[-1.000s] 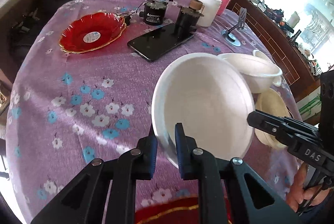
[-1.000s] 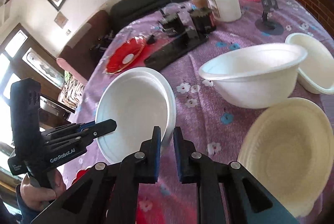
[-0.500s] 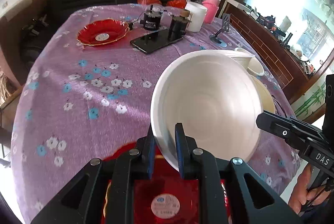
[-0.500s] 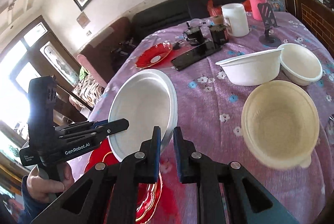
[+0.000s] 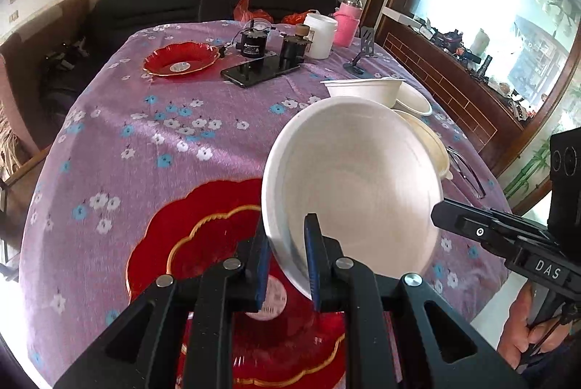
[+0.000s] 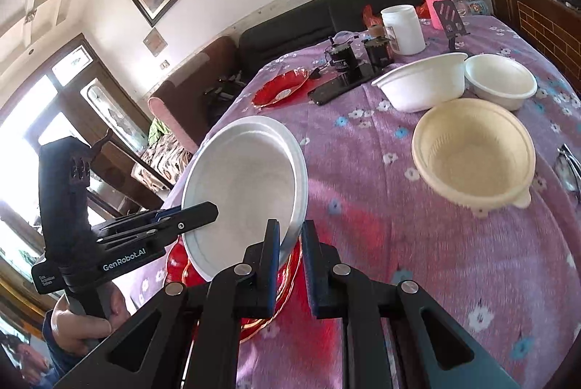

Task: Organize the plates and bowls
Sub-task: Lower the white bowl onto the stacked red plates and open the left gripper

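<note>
Together, the left gripper point(image 5: 287, 258) and right gripper point(image 6: 290, 258) are clamping opposite rims of a tilted white bowl point(image 5: 356, 185), lifting it at lower centre above a red plate point(image 5: 203, 244), while a cream bowl point(image 6: 475, 153) is sitting at right.
</note>
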`<action>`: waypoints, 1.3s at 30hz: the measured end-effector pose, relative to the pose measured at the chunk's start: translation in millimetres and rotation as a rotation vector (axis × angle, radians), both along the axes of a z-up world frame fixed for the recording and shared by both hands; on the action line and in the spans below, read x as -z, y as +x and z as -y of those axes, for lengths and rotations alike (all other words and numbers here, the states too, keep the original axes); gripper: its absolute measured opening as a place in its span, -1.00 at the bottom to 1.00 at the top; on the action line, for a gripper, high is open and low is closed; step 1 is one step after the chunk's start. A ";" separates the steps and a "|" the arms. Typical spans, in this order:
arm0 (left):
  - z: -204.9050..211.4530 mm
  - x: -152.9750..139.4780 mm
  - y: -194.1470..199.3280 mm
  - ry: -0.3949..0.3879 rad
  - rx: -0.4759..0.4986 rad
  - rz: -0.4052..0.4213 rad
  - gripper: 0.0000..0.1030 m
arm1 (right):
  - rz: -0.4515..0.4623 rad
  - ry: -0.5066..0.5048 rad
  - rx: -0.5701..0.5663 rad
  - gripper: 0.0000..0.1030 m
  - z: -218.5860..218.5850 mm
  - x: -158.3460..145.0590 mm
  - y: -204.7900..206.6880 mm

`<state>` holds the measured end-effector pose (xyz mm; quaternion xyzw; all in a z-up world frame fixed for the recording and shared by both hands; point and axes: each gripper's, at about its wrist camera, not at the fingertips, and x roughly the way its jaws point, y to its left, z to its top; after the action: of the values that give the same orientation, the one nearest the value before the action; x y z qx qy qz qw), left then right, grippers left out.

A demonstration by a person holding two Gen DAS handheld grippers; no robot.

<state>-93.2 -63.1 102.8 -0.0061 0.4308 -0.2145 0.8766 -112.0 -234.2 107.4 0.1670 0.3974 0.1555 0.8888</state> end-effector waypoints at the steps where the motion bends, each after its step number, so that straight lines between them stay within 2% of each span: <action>1: -3.1 0.7 -5.1 -0.001 -0.005 0.006 -0.70 | 0.000 -0.001 -0.007 -0.74 -2.2 -0.1 -2.4; 8: -30.7 10.5 -26.3 -0.011 -0.047 0.009 -0.61 | -0.018 -0.009 -0.072 -0.74 -27.1 8.2 -9.1; 13: -47.4 23.5 -33.2 0.007 -0.073 -0.003 -0.61 | -0.072 -0.008 -0.109 -0.74 -43.5 27.2 -1.8; 22: -60.4 56.4 -31.8 0.015 -0.082 -0.086 -0.61 | -0.162 -0.001 -0.149 -0.73 -53.1 57.2 10.3; 39: -62.4 63.6 -26.7 0.009 -0.087 -0.110 -0.61 | -0.194 0.022 -0.162 -0.71 -56.3 67.9 22.6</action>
<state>-119.9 -0.7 39.2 -0.0328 0.4787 -0.1738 0.8600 -89.5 -177.9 39.6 0.1582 0.4919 0.2144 0.8288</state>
